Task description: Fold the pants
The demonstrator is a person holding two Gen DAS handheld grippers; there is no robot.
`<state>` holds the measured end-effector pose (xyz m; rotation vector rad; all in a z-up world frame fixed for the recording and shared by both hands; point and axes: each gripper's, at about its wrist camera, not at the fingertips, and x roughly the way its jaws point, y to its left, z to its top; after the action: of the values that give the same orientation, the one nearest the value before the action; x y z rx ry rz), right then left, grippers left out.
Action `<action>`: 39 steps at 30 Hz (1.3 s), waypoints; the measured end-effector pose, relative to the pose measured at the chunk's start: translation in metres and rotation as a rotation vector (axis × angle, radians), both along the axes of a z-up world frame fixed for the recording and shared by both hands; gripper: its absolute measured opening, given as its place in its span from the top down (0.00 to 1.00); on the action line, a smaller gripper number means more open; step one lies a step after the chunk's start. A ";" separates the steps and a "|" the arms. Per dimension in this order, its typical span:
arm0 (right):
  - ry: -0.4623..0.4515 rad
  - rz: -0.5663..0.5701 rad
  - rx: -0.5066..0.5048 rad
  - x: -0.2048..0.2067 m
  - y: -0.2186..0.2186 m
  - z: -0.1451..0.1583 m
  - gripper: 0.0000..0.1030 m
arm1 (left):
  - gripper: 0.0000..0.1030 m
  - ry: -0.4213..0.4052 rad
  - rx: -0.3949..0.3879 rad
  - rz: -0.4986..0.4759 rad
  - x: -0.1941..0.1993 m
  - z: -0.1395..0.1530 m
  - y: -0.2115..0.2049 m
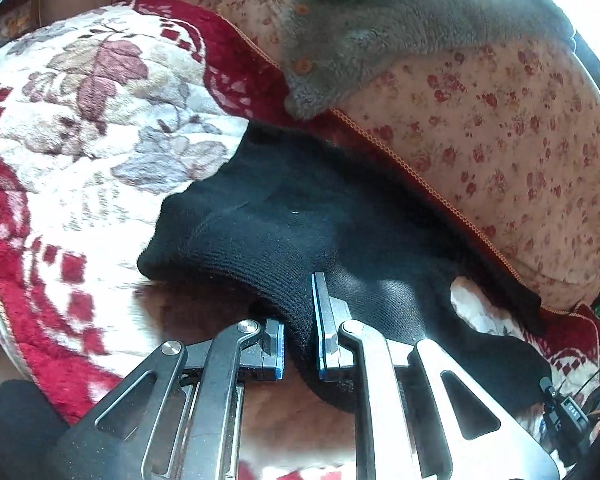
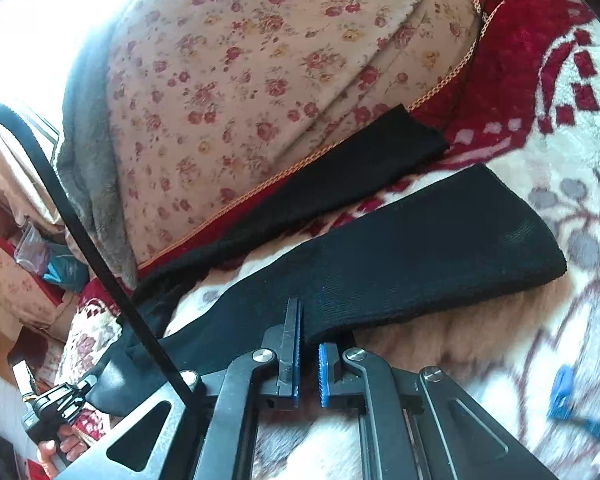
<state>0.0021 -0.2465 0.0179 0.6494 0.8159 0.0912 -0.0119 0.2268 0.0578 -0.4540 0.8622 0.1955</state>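
Note:
Black knit pants (image 1: 284, 216) lie on a red and cream floral blanket (image 1: 80, 120). My left gripper (image 1: 299, 324) is shut on the pants' ribbed edge and lifts it a little off the blanket. In the right wrist view the two legs (image 2: 400, 248) stretch away to the upper right, side by side with a gap between them. My right gripper (image 2: 309, 354) is shut on the edge of the nearer leg, the cloth pinched between its blue pads (image 2: 297, 344). The other gripper's handle and the hand on it (image 2: 56, 412) show at lower left.
A pink flowered quilt (image 2: 240, 80) rises behind the pants, along the blanket's orange-trimmed edge. A grey fleece garment with orange buttons (image 1: 360, 40) lies on it. A blue object (image 2: 568, 400) lies on the blanket at right. Clutter and cables sit at the bed's sides.

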 end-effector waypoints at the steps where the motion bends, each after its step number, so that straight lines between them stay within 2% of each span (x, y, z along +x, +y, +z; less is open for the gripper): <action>1: 0.000 0.006 0.001 -0.004 0.004 0.001 0.94 | 0.90 0.002 0.005 -0.002 -0.003 0.000 0.003; 10: 0.000 0.071 0.000 -0.057 0.047 0.010 0.94 | 0.90 0.008 0.058 -0.009 -0.035 0.004 0.038; 15: 0.036 0.105 0.009 -0.075 0.068 0.003 0.94 | 0.90 0.047 0.055 -0.001 -0.044 -0.019 0.045; 18: 0.066 0.090 0.033 -0.079 0.064 -0.008 0.94 | 0.87 0.048 0.052 0.008 -0.046 -0.029 0.045; 21: 0.087 0.067 0.098 -0.080 0.054 -0.011 0.91 | 0.72 0.042 0.063 0.024 -0.049 -0.030 0.047; 23: 0.112 0.061 0.108 -0.079 0.049 -0.012 0.81 | 0.62 0.039 0.048 0.039 -0.053 -0.028 0.054; 27: 0.130 0.016 0.119 -0.087 0.034 -0.007 0.75 | 0.59 0.036 0.027 0.075 -0.060 -0.025 0.070; 30: 0.140 -0.017 0.097 -0.091 0.022 -0.004 0.71 | 0.59 0.060 0.063 0.144 -0.068 -0.027 0.078; 33: 0.168 -0.004 0.110 -0.090 0.019 -0.005 0.71 | 0.59 0.080 0.085 0.152 -0.075 -0.027 0.080; 37: 0.189 0.047 0.024 -0.092 0.025 0.014 0.70 | 0.59 0.054 0.149 0.188 -0.087 -0.005 0.080; 39: 0.166 0.079 0.000 -0.097 0.026 0.028 0.70 | 0.59 0.021 0.159 0.194 -0.091 0.010 0.080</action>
<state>-0.0949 -0.2209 0.0464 0.6309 1.0016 0.1099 -0.1032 0.3069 0.0675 -0.3873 0.8162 0.4450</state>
